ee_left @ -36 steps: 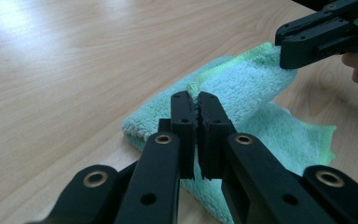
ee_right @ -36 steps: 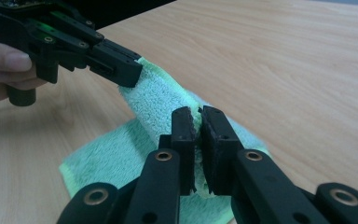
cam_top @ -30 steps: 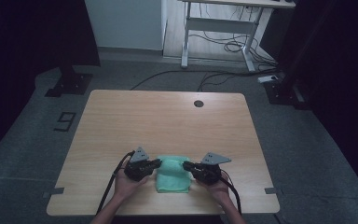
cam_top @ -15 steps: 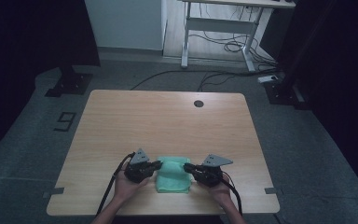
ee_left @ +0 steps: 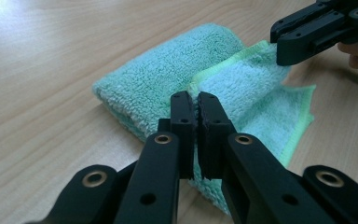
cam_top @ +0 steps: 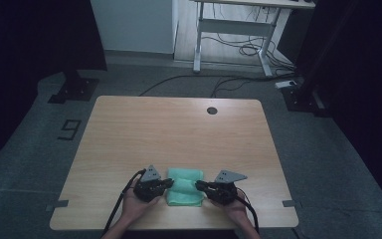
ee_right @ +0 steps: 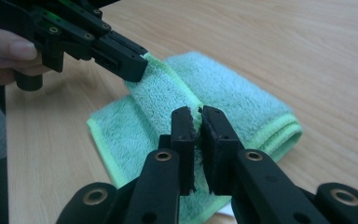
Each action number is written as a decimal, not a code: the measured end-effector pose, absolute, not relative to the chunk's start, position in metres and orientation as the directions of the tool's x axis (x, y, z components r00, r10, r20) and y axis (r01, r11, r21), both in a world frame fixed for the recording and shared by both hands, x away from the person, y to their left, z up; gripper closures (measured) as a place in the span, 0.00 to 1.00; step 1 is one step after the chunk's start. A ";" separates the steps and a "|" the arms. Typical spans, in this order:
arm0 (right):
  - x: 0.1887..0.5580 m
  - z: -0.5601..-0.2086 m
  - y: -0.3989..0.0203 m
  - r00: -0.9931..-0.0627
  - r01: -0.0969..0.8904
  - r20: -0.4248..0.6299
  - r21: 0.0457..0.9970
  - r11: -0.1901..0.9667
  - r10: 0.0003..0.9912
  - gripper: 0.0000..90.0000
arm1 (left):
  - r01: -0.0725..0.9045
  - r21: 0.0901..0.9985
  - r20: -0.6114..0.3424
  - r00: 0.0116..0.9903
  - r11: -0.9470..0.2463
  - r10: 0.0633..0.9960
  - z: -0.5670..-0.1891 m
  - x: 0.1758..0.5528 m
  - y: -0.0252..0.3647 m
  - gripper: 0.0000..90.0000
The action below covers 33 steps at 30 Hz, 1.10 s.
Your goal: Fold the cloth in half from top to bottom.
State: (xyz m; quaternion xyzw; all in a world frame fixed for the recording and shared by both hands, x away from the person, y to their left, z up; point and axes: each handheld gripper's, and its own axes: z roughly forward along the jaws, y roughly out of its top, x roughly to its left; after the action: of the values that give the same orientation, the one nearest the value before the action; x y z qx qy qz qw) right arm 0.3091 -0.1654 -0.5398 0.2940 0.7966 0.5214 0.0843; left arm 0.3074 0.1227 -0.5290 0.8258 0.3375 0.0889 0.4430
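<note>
A folded green towel (cam_top: 184, 193) lies near the wooden table's (cam_top: 179, 129) front edge, between my two grippers. My left gripper (cam_top: 169, 182) comes at it from the left and my right gripper (cam_top: 198, 184) from the right. In the left gripper view my left gripper (ee_left: 195, 105) is shut on the pale hem of the towel's (ee_left: 168, 70) top layer, which is raised off the fold. In the right gripper view my right gripper (ee_right: 196, 116) pinches the same raised layer of the towel (ee_right: 247, 100) at its other corner. Each view shows the other gripper clamped on the far corner.
A round dark grommet (cam_top: 212, 110) sits near the table's far edge. Behind the table stands a white desk frame (cam_top: 229, 30) with cables on the floor. A "9" marking (cam_top: 69, 129) lies on the floor to the left.
</note>
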 end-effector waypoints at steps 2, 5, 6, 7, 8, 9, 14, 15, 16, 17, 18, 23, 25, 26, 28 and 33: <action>0.307 -0.541 -0.166 -0.813 0.383 0.176 0.879 0.282 0.555 0.92 | 0.475 0.794 -0.150 0.758 -0.380 0.635 -0.530 0.305 0.123 0.95; 0.303 -0.542 -0.167 -0.818 0.382 0.176 0.878 0.288 0.548 0.92 | 0.477 0.792 -0.154 0.759 -0.380 0.632 -0.532 0.301 0.123 0.95; 0.301 -0.542 -0.167 -0.821 0.380 0.176 0.879 0.289 0.544 0.92 | 0.475 0.794 -0.153 0.760 -0.380 0.632 -0.532 0.299 0.123 0.95; 0.299 -0.542 -0.168 -0.825 0.376 0.173 0.878 0.295 0.538 0.92 | 0.474 0.794 -0.154 0.762 -0.381 0.629 -0.533 0.297 0.123 0.95; 0.297 -0.542 -0.168 -0.829 0.374 0.172 0.878 0.298 0.533 0.91 | 0.474 0.794 -0.153 0.763 -0.382 0.628 -0.533 0.296 0.123 0.94; 0.296 -0.542 -0.168 -0.829 0.374 0.171 0.877 0.301 0.533 0.91 | 0.471 0.793 -0.150 0.765 -0.386 0.626 -0.533 0.294 0.123 0.94; 0.290 -0.546 -0.168 -0.845 0.372 0.159 0.862 0.346 0.511 0.85 | 0.465 0.792 -0.150 0.778 -0.397 0.611 -0.534 0.286 0.121 0.84; 0.289 -0.547 -0.168 -0.846 0.370 0.154 0.859 0.355 0.510 0.83 | 0.466 0.791 -0.154 0.778 -0.396 0.609 -0.535 0.285 0.122 0.81; 0.287 -0.548 -0.168 -0.848 0.371 0.155 0.855 0.361 0.506 0.79 | 0.468 0.790 -0.159 0.780 -0.395 0.606 -0.535 0.283 0.123 0.78; 0.286 -0.547 -0.169 -0.850 0.368 0.150 0.854 0.367 0.505 0.75 | 0.465 0.795 -0.162 0.782 -0.391 0.601 -0.534 0.282 0.125 0.77; 0.284 -0.546 -0.170 -0.847 0.366 0.144 0.857 0.363 0.512 0.72 | 0.463 0.799 -0.166 0.782 -0.383 0.601 -0.533 0.281 0.127 0.76; 0.287 -0.533 -0.176 -0.836 0.354 0.162 0.889 0.290 0.524 0.66 | 0.460 0.799 -0.169 0.789 -0.387 0.590 -0.531 0.281 0.130 0.75; 0.293 -0.527 -0.177 -0.831 0.354 0.168 0.896 0.270 0.531 0.65 | 0.451 0.804 -0.169 0.797 -0.387 0.580 -0.531 0.280 0.130 0.74; 0.296 -0.526 -0.177 -0.829 0.354 0.163 0.894 0.275 0.535 0.65 | 0.451 0.806 -0.175 0.800 -0.383 0.574 -0.530 0.280 0.131 0.73; 0.303 -0.527 -0.174 -0.823 0.366 0.171 0.889 0.276 0.541 0.65 | 0.448 0.813 -0.181 0.803 -0.373 0.568 -0.527 0.279 0.133 0.72; 0.313 -0.536 -0.161 -0.827 0.384 0.169 0.867 0.319 0.535 0.64 | 0.447 0.825 -0.186 0.793 -0.346 0.581 -0.521 0.282 0.138 0.70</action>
State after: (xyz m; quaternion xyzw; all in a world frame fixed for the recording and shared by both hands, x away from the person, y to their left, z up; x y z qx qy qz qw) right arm 0.3132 -0.1610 -0.5356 0.2841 0.8087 0.5096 0.0745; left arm 0.2821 0.1381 -0.5208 0.8174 0.3143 0.0700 0.4776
